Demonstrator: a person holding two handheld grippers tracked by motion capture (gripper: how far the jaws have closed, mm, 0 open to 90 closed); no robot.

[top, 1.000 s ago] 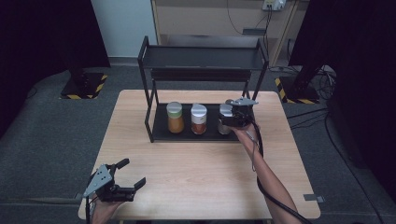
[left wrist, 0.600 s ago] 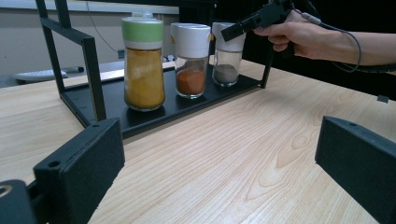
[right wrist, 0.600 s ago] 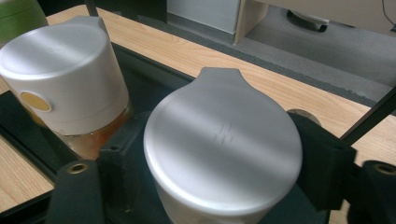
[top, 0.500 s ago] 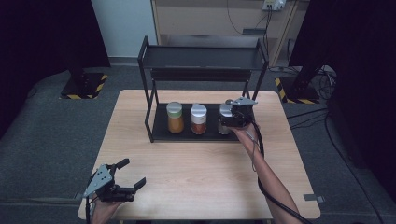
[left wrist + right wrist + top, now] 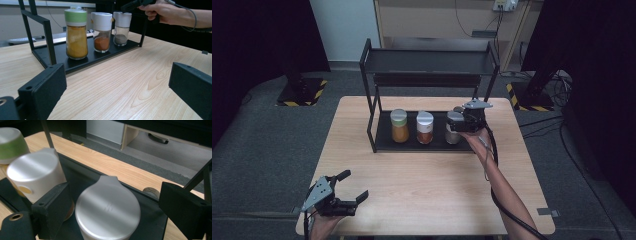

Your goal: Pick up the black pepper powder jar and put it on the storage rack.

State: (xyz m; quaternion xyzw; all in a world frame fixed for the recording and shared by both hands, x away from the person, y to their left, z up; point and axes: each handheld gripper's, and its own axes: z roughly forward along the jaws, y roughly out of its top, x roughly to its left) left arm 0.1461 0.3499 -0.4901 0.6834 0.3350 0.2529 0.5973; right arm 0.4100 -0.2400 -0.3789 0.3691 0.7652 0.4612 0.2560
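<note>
The right tongs stood open over the grey-powder jar, one jaw on each side of its white lid, neither touching it. This jar sat at the right end of the rack's lower shelf, beside the red-powder jar and the green-lidded jar. The left tongs were open and empty, low over the table near its front left corner, well apart from the rack.

grey carpet floor, wooden cabinet behind, black curtains either side.
</note>
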